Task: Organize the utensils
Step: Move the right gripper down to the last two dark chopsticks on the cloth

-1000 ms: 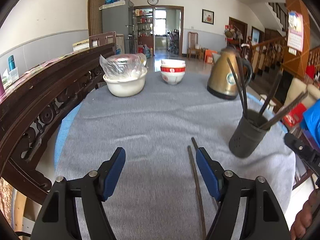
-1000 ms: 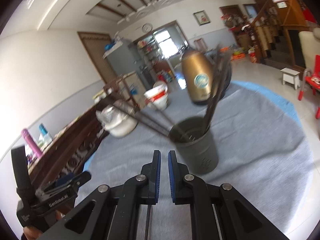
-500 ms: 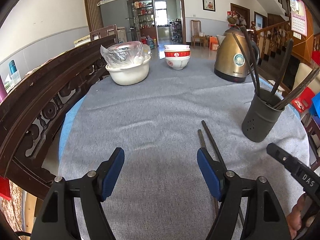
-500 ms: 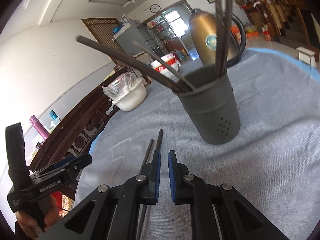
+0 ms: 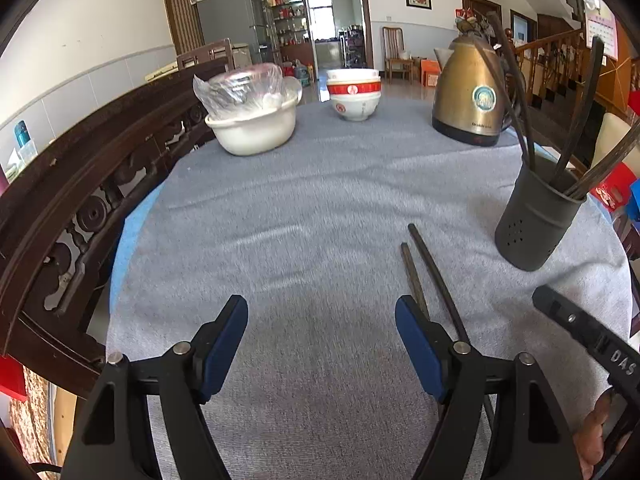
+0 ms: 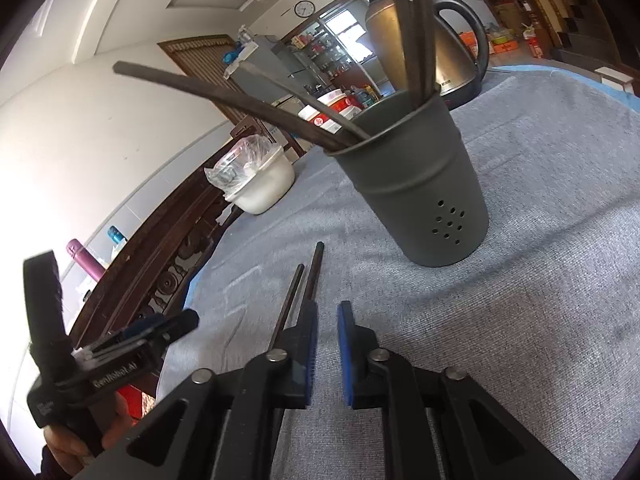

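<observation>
Two dark chopsticks [image 5: 434,276] lie side by side on the grey tablecloth [image 5: 312,208], just ahead of my left gripper's right finger. My left gripper [image 5: 320,312] is open over bare cloth with nothing between its fingers. A dark grey utensil holder [image 5: 536,224] with several chopsticks stands to the right. In the right wrist view, the holder [image 6: 424,200] is close ahead. The two chopsticks [image 6: 312,276] run under the left finger. My right gripper [image 6: 327,314] hangs low over the cloth, its jaws opening with a narrow gap and nothing between them.
A gold kettle [image 5: 472,92], stacked red-and-white bowls [image 5: 354,94] and a white basin with a plastic bag [image 5: 256,124] stand at the table's far side. A carved wooden chair back [image 5: 80,184] runs along the left edge. The table's right edge [image 5: 616,232] is near the holder.
My right gripper has sunk towards the cloth beside the holder, and its shut jaws have parted slightly. My left gripper has lowered a little, still open.
</observation>
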{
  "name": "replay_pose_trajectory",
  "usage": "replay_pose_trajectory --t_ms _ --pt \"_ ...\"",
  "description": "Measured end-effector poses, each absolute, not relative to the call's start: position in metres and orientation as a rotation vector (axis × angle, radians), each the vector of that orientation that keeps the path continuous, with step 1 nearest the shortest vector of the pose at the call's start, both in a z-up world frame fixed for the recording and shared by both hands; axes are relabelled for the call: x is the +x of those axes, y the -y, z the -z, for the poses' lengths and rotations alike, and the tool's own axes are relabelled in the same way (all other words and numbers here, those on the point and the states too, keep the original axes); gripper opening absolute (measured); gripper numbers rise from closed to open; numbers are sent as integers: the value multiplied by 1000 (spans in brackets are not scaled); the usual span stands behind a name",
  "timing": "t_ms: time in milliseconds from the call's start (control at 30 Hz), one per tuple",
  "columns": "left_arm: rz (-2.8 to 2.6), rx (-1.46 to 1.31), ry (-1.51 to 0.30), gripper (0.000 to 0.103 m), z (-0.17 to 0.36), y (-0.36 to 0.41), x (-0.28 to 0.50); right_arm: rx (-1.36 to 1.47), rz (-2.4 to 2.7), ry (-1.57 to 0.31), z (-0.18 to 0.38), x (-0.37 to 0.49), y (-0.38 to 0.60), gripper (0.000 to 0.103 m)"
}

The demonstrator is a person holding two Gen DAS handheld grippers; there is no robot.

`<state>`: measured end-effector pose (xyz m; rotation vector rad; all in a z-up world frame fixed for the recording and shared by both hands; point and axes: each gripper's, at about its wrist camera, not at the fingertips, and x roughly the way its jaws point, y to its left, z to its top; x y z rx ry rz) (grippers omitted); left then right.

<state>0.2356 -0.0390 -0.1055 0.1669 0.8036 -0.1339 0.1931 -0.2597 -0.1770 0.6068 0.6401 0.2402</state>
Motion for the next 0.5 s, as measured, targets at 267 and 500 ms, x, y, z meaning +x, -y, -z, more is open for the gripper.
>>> replay_pose_trajectory --t_ms 267,500 --pt "129 130 -850 77 119 29 242 586 -204 -567 170 184 260 66" --pt "128 98 -865 77 123 20 243 577 -186 -572 170 184 260 65"
